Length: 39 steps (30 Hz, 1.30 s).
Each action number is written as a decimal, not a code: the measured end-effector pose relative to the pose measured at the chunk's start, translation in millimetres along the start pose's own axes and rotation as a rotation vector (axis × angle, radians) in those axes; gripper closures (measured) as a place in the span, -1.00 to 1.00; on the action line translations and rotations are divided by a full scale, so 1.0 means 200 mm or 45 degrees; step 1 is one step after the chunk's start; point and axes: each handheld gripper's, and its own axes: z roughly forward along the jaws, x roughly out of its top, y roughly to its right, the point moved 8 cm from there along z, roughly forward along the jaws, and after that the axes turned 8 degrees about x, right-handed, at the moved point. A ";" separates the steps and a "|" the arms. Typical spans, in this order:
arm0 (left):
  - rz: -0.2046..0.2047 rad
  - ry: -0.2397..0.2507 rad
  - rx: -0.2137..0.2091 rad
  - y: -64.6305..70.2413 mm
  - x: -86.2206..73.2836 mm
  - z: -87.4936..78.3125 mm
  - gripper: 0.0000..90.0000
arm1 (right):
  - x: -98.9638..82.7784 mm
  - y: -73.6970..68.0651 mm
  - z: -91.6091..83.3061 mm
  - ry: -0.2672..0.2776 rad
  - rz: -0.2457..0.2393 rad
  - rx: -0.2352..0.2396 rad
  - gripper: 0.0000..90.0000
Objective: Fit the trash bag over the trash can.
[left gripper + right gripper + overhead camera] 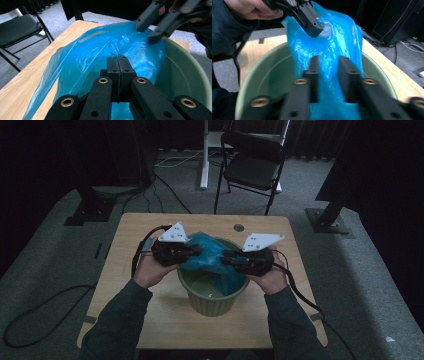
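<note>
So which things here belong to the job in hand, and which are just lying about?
In the job:
- blue plastic bag, half in the bin
- green ribbed bin
- left gripper, fingers shut on the bag's film
- right gripper, bag between its fingers, a gap still showing

Just lying about:
- black folding chair behind the table
- white stand leg
- floor cables

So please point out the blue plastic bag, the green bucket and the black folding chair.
blue plastic bag (212, 254), high view, on the crumpled film above the rim.
green bucket (212, 302), high view, on the ribbed front wall.
black folding chair (252, 170), high view, on the seat.
</note>
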 end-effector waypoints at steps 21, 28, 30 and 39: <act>-0.054 -0.052 0.044 -0.08 -0.09 -0.04 0.79 | -0.04 0.02 -0.05 -0.005 -0.046 -0.063 0.99; -0.032 -0.007 -0.042 -0.02 -0.06 -0.03 0.52 | -0.03 0.01 -0.04 0.000 -0.049 -0.060 0.99; -0.026 -0.009 -0.063 -0.01 -0.06 -0.03 0.43 | -0.03 0.01 -0.04 0.000 -0.050 -0.061 0.99; 0.017 -0.004 -0.163 0.05 -0.05 -0.01 0.17 | -0.02 0.02 -0.06 0.018 -0.041 -0.086 0.99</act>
